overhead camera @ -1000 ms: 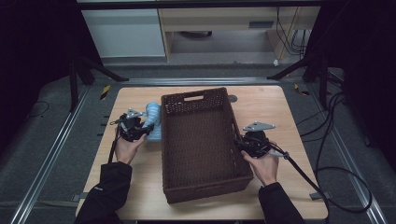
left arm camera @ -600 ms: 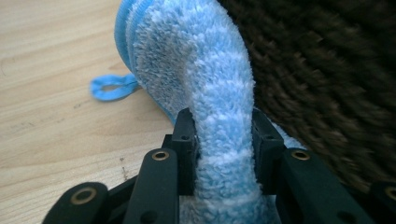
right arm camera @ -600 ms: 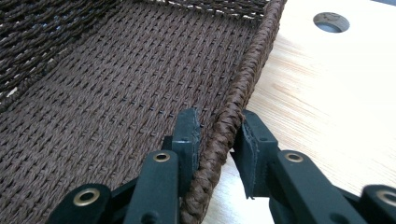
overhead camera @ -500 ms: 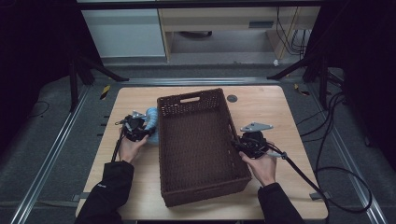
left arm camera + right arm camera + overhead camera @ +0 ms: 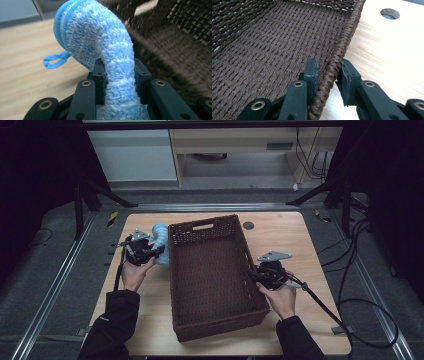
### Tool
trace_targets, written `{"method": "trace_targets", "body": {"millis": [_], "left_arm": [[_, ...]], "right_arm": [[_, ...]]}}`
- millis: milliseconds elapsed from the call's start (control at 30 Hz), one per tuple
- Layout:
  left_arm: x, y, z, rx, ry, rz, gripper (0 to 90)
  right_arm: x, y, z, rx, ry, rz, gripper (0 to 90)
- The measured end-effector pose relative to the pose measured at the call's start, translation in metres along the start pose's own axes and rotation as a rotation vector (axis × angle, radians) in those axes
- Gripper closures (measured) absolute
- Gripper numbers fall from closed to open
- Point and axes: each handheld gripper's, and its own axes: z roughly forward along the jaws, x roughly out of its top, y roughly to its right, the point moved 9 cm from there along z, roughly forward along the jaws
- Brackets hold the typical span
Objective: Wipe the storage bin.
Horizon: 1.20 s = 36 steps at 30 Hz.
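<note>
The left gripper (image 5: 119, 75) pinches a soft, light blue terry mitt (image 5: 100, 32) that droops above its jaws; the right gripper (image 5: 329, 72) clamps the stiff basket (image 5: 262, 55) rim.

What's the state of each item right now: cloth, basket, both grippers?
blue cloth: pinched and lifted beside the basket, not in it.
wicker basket: upright on the table, nothing inside.
left gripper: shut on the cloth.
right gripper: jaws astride the basket's right rim, gripping it.

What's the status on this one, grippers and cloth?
Left gripper shut on blue cloth, beside basket. Right gripper clamps basket rim. Nothing in the way.
</note>
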Motion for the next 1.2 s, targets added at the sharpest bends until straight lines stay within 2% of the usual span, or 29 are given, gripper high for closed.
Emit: {"method": "trace_targets", "body": {"millis": [67,200,300,467,600,667,767,900,1000,1100,1200], "left_arm": [[0.002,0.000,-0.003,-0.004,0.006,0.005,68.6],[-0.007,-0.001,0.005,-0.012,-0.027,0.004,68.7],[-0.019,-0.001,0.015,-0.017,-0.068,-0.005,68.8],[-0.039,0.001,0.027,-0.022,-0.139,0.004,68.9],[-0.058,0.006,0.030,-0.023,-0.192,0.016,69.0],[-0.063,0.007,0.027,-0.027,-0.199,0.028,69.1],[-0.057,0.007,0.018,-0.033,-0.177,0.025,69.3],[-0.038,0.010,0.000,-0.037,-0.101,0.037,69.3],[-0.022,0.017,-0.014,-0.058,-0.041,0.048,69.2],[-0.021,0.020,-0.019,-0.061,-0.038,0.056,69.2],[-0.033,0.021,-0.015,-0.070,-0.067,0.050,69.3]], "right_arm": [[0.000,0.000,0.000,0.000,0.000,0.003,70.6],[0.000,0.000,0.000,-0.004,-0.001,0.006,70.7],[0.000,0.000,0.000,-0.006,-0.002,0.007,70.7],[0.000,0.000,0.000,-0.008,-0.004,0.006,70.8],[0.000,0.000,0.000,-0.008,-0.007,0.008,70.8],[0.000,0.000,0.000,-0.008,-0.007,0.009,70.7],[0.000,0.000,0.000,-0.008,-0.007,0.010,70.8],[0.000,0.001,0.000,-0.007,-0.008,0.011,70.7],[0.000,0.001,0.001,-0.007,-0.008,0.012,70.7],[0.000,0.001,0.001,-0.007,-0.008,0.011,70.8],[0.000,0.001,0.001,-0.008,-0.008,0.013,70.8]]}}
